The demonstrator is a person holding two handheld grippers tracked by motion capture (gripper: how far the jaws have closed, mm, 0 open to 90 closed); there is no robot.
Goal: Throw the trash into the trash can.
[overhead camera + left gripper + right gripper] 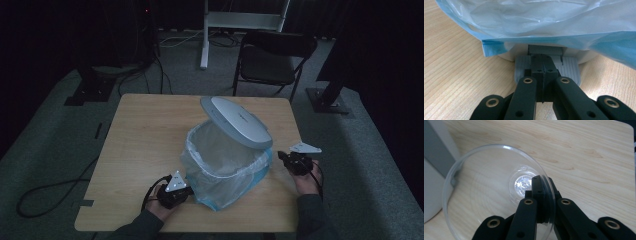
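A white pedal bin point(226, 167) lined with a clear bluish bag point(544, 22) stands near the front of the wooden table point(145, 135). Its grey lid point(235, 121) is tilted up. My left gripper point(543, 65) is shut, and its tips rest on the bin's grey ribbed pedal point(571, 67); in the high view this left gripper point(175, 191) sits at the bin's front left. My right gripper point(539, 188) is shut on the rim of a clear plastic cup point(486, 195), just right of the bin wall point(434, 185). The high view has the right gripper point(295, 162) beside the bin's right side.
A dark folding chair point(272, 60) stands behind the table, with a white stand leg point(204, 40) to its left. A black cable point(50, 192) loops on the floor at the left. The table's right edge point(300, 150) is close to the right hand.
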